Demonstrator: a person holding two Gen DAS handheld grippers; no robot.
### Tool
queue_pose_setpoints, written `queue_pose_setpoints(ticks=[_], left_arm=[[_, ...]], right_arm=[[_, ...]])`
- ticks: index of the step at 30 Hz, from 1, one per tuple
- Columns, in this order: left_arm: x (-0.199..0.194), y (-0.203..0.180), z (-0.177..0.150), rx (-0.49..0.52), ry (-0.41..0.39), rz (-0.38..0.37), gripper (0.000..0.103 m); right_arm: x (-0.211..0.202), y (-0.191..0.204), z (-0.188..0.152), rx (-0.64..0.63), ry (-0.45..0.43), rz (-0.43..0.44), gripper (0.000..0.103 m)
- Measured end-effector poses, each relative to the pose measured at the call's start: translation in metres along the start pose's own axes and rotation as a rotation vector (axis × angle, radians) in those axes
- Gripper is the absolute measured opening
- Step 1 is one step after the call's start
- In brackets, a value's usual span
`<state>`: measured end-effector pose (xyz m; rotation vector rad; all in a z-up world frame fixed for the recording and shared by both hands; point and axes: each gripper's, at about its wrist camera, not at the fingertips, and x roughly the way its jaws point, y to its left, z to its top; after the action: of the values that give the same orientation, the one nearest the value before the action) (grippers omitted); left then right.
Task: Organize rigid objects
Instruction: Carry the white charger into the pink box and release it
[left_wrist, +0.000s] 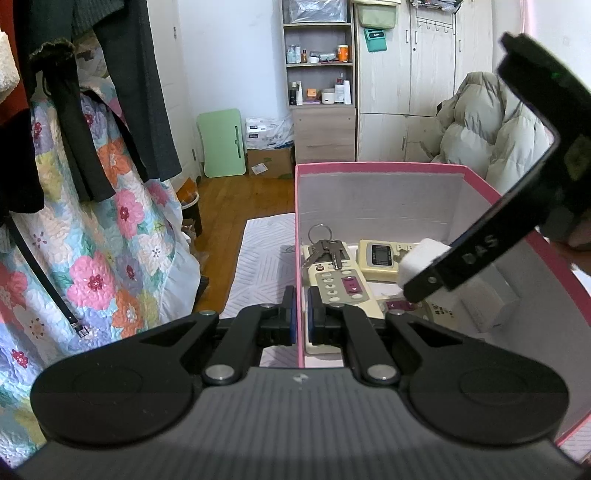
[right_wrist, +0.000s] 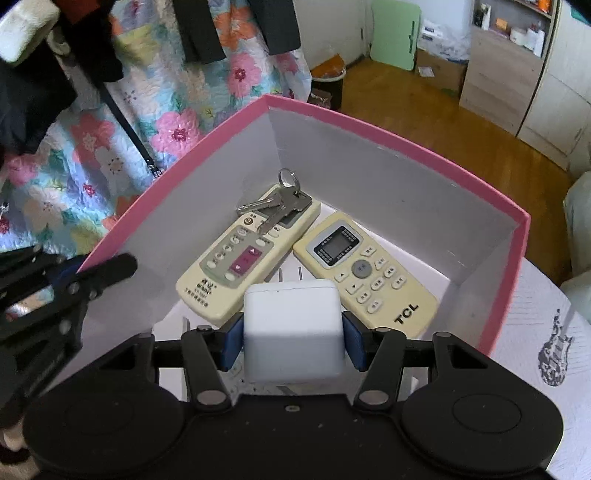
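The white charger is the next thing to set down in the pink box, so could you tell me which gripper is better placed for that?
Right: the right gripper already clamps the white charger above the pink box, while the left gripper grips the box wall.

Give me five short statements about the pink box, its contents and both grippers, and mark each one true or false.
1. The right gripper holds a white cube-shaped plug charger over the pink cardboard box. True.
2. The silver bunch of keys lies on the TCL remote. False: it lies on the cream remote with the maroon button panel; the cream TCL remote with a grey screen is bare.
3. The left gripper clamps the box's side wall. True.
4. The two remotes lie outside the box. False: both lie inside it.
5. The charger already rests on the box floor. False: it is held between the blue pads, with its prongs forward.
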<state>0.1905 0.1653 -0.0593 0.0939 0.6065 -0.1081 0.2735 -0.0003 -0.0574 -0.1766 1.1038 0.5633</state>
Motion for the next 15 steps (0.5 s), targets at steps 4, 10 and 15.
queue_pose_setpoints(ticks=[4, 10, 15], left_arm=[[0.0, -0.001, 0.0, -0.003, 0.002, -0.004, 0.005], [-0.001, -0.002, 0.001, -0.003, 0.003, -0.005, 0.005], [0.0, 0.0, 0.001, -0.007, 0.008, -0.007, 0.005]], right_arm=[[0.003, 0.001, 0.007, -0.03, -0.071, -0.094, 0.063], [-0.04, -0.009, -0.001, 0.014, -0.181, -0.036, 0.063], [-0.085, -0.012, -0.04, 0.08, -0.293, 0.068, 0.064]])
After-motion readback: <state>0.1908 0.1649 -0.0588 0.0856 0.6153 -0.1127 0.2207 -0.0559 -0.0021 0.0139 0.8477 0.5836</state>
